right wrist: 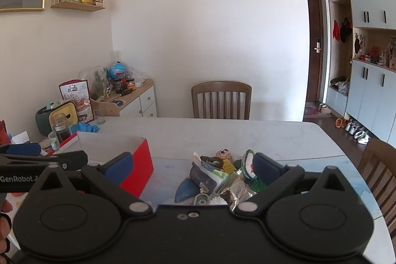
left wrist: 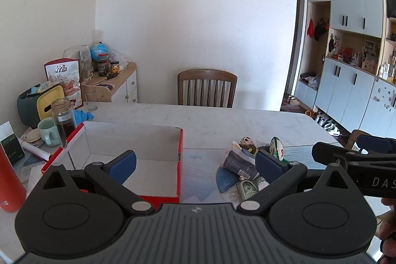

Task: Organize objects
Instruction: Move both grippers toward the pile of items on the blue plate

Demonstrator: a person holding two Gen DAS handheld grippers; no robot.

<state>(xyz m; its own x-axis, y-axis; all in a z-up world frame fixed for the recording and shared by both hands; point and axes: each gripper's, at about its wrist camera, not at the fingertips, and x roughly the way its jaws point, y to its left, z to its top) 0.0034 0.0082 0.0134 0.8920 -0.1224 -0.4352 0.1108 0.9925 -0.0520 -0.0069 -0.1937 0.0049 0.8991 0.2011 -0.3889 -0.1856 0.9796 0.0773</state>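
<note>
A red cardboard box with a white, empty inside sits on the white marble table. To its right lies a heap of small objects: snack packets, a small figure, a banknote. My left gripper hovers wide open, its left pad over the box, its right pad at the heap's edge. In the right wrist view the heap lies between the spread pads of my right gripper, which is open and grips nothing. The box stands to its left.
At the table's left end stand a glass jar, a green mug, a red bottle and a tissue box. Behind the table are a wooden chair and a cluttered sideboard. Another chair stands at the right.
</note>
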